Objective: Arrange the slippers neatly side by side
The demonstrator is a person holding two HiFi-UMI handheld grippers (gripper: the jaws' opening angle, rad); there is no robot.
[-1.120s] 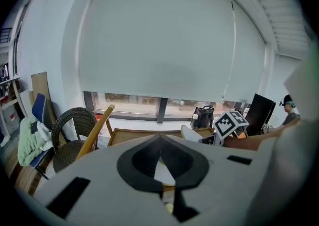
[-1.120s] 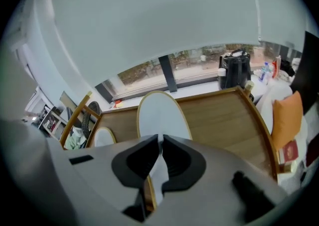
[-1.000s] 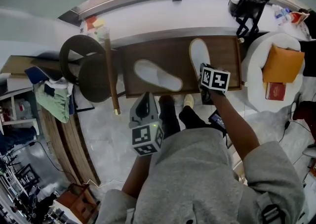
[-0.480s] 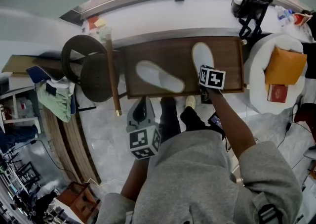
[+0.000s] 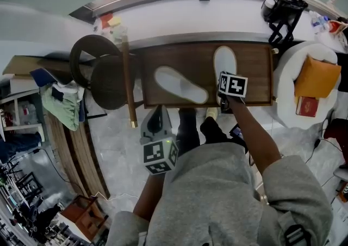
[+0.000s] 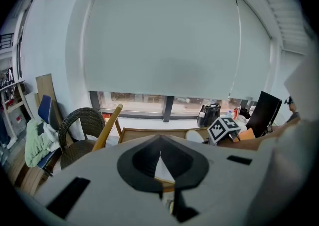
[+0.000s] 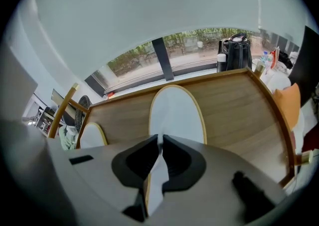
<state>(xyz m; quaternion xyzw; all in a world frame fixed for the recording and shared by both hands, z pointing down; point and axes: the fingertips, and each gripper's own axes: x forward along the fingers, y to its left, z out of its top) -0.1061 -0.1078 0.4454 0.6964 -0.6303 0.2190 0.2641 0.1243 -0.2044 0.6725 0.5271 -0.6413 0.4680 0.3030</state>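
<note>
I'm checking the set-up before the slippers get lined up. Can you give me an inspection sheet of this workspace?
Surface: brown wooden table with a raised rim, below a window sill.
Job's things: two white fabric slippers, apart and not parallel; the left slipper lies diagonally, the right slipper points towards the window.
Clutter: nothing seen on the table besides the slippers.
Grippers: right gripper shut on the right slipper's near end; left gripper shut, empty, held back off the table.
Cables: what looks like a thin dark cable on the floor, far right.
Surroundings: dark wicker chair, wooden pole, black bag on the sill, orange cushion.
</note>
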